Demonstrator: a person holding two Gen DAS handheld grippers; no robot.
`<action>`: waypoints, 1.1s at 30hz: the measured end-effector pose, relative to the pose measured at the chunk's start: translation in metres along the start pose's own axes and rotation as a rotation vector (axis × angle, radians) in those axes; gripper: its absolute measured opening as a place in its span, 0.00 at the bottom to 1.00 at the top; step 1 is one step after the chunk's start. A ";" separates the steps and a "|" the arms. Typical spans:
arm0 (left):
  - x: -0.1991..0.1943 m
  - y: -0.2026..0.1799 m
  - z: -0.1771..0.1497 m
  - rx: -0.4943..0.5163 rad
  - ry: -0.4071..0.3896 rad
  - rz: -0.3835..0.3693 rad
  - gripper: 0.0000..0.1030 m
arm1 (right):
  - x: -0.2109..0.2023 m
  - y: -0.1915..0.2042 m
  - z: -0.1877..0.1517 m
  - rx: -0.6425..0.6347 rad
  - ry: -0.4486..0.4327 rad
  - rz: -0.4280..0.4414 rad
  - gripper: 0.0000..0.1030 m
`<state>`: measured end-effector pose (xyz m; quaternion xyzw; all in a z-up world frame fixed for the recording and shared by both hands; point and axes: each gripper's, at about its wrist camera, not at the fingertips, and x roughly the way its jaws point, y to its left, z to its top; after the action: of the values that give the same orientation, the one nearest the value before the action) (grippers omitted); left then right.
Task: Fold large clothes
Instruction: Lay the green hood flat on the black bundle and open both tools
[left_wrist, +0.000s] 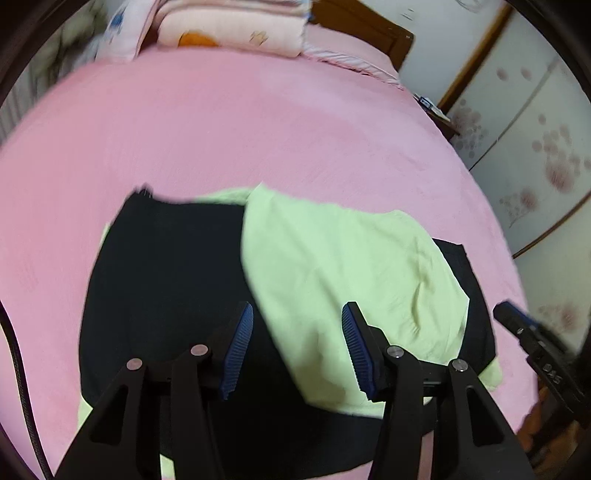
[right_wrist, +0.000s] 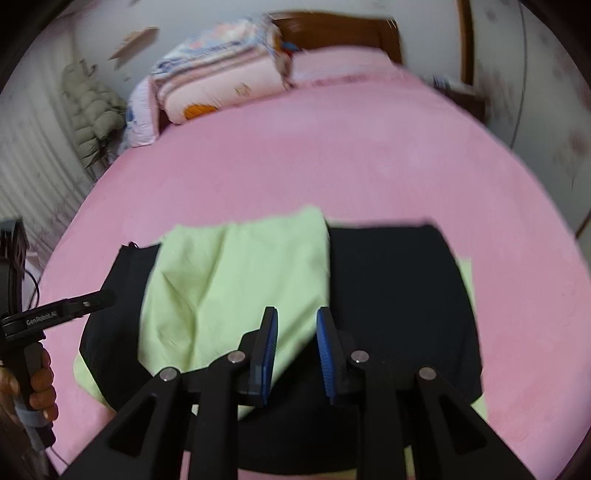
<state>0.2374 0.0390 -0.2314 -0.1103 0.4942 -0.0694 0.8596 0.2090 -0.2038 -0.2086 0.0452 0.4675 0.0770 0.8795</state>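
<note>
The garment (left_wrist: 177, 280) sits on the near part of the pink bed (left_wrist: 258, 129), and it's a two-tone thing: black on one face and pale lime green on the other. A big green flap (left_wrist: 343, 280) is folded over the black, covering roughly half of it in both views, with a soft crease running through the green (edges are a bit blurry, so the exact hem lines are hard to read). Thin strips of green peek out from under the black along the near edge and the sides, so the black layer isn't lined up perfectly with what's beneath it. The cloth lies mostly flat, with the black part smooth.

The left hand-held gripper (left_wrist: 297, 347) hangs above the line where green meets black, its blue-padded fingers spread wide with nothing between them. The right hand-held gripper (right_wrist: 295, 354) hangs over the same boundary from its own side, fingers apart by a narrower gap, also holding nothing.

Each wrist view catches the other gripper off at the edge of the cloth. Folded quilts (right_wrist: 221, 85) are stacked at the far end of the bed by the wooden headboard (right_wrist: 332, 33).
</note>
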 end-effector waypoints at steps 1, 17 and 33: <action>0.003 -0.010 0.004 0.018 -0.010 0.015 0.48 | -0.001 0.008 0.005 -0.027 -0.012 -0.006 0.21; 0.083 -0.027 -0.007 0.064 0.120 0.179 0.57 | 0.105 -0.009 -0.024 0.054 0.228 -0.135 0.21; 0.075 -0.008 -0.020 -0.025 0.135 0.166 0.81 | 0.102 -0.005 -0.055 0.048 0.231 -0.164 0.23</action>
<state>0.2576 0.0114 -0.3013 -0.0747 0.5590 0.0007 0.8258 0.2200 -0.1904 -0.3230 0.0186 0.5695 -0.0015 0.8218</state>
